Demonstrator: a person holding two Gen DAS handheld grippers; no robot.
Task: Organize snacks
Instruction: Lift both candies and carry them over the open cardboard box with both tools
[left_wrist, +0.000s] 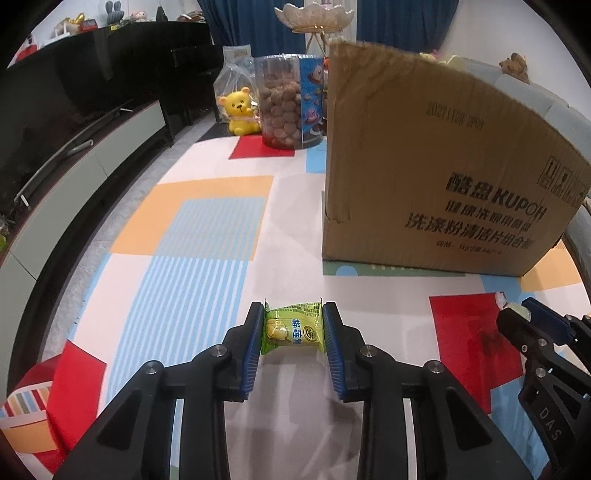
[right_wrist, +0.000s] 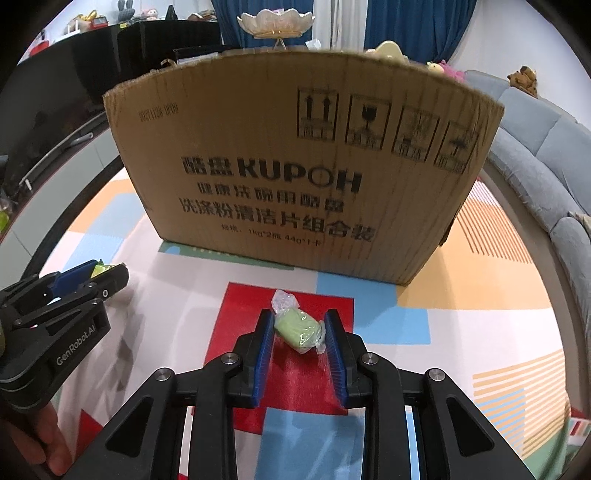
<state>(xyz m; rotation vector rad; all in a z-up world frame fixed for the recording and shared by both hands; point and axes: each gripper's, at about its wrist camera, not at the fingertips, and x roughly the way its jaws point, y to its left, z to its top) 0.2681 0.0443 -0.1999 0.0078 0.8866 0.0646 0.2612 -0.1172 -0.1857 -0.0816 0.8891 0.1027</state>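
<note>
Green packet: my left gripper (left_wrist: 293, 332) is clenched on a green snack packet (left_wrist: 291, 328), long axis crosswise between the pads, held over the play mat (left_wrist: 207, 236) short of the cardboard box (left_wrist: 436, 177); yellow and blue characters show on the wrapper, cut off by the pads.
Pale sweet: my right gripper (right_wrist: 299, 330) grasps a pale green sweet (right_wrist: 297, 328) in clear wrap, long axis slanting, twisted end pointing toward the box.
Box print: "KUPOH", Chinese lines beneath, four handling symbols, a date code I cannot read.
Gripper marks: "GenRobot.AI" on the left, "DAS" on the right.
Beyond the box's left: biscuit tub (left_wrist: 288, 103), yellow bear (left_wrist: 242, 110).
</note>
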